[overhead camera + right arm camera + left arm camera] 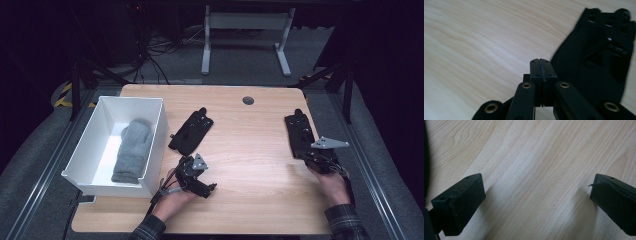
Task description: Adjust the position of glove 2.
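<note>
Nearest the high camera I see two forearms in plaid sleeves entering from the bottom edge, each hand carrying a set of tongs over the wooden tabletop

Left tongs: held low over the front left part of the tabletop, just beside the front right corner of the white bin. In the left gripper view the two black jaws stand wide apart with bare wood grain between them; I find nothing held and nothing touching the pads

Right tongs: in the right gripper view the jaws are pressed fully together, pad against pad, with nothing between them. In the high view this tool sits at the right edge of the tabletop, its grey three-cornered plate on top

Black gloves: one black fingerless glove lies flat at the right edge of the tabletop; the right tongs' own view has it just to the right of the closed jaw tips, which do not grip it. I cannot tell whether they brush its edge. A second black glove lies on the tabletop just right of the bin and just beyond the left tongs, apart from them

Bin contents: a grey knitted mitten lies lengthwise on the bin floor, cuff toward the front wall

Other: a round cable grommet sits near the far edge of the tabletop
</note>
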Demonstrator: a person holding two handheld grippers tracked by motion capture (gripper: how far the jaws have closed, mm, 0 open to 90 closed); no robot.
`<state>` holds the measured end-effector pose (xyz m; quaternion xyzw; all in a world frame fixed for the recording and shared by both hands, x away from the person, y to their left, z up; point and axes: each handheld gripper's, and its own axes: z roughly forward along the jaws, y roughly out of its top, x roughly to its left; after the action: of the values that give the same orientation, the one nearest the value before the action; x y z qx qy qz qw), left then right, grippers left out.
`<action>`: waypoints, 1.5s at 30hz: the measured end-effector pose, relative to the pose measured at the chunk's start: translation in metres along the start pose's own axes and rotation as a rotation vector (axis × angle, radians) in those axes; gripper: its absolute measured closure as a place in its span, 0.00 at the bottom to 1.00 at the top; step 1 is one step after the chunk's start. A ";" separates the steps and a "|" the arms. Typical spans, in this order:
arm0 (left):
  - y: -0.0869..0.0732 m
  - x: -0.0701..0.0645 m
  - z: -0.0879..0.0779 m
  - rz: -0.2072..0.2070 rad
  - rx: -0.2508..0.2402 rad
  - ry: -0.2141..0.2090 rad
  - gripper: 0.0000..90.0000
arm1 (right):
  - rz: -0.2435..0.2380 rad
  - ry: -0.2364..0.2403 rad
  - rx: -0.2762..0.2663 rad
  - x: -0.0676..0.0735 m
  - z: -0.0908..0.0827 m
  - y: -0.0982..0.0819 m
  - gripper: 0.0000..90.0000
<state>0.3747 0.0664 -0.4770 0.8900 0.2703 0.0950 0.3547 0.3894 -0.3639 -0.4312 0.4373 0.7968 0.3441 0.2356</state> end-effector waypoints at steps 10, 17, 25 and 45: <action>0.000 0.000 0.000 0.003 -0.004 0.000 0.01 | 0.043 -0.036 0.064 -0.030 0.022 -0.005 1.00; -0.001 0.000 -0.001 0.000 -0.007 0.005 0.01 | 0.027 -0.017 0.090 -0.028 0.029 -0.005 1.00; -0.002 0.001 -0.002 0.005 -0.005 -0.002 0.01 | -0.015 0.062 0.099 -0.012 0.028 -0.003 1.00; -0.004 0.000 -0.003 0.004 -0.005 -0.002 0.01 | -0.174 0.296 0.138 0.068 0.025 0.003 1.00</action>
<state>0.3720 0.0706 -0.4773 0.8898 0.2677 0.0954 0.3571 0.3736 -0.2961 -0.4506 0.3263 0.8793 0.3277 0.1141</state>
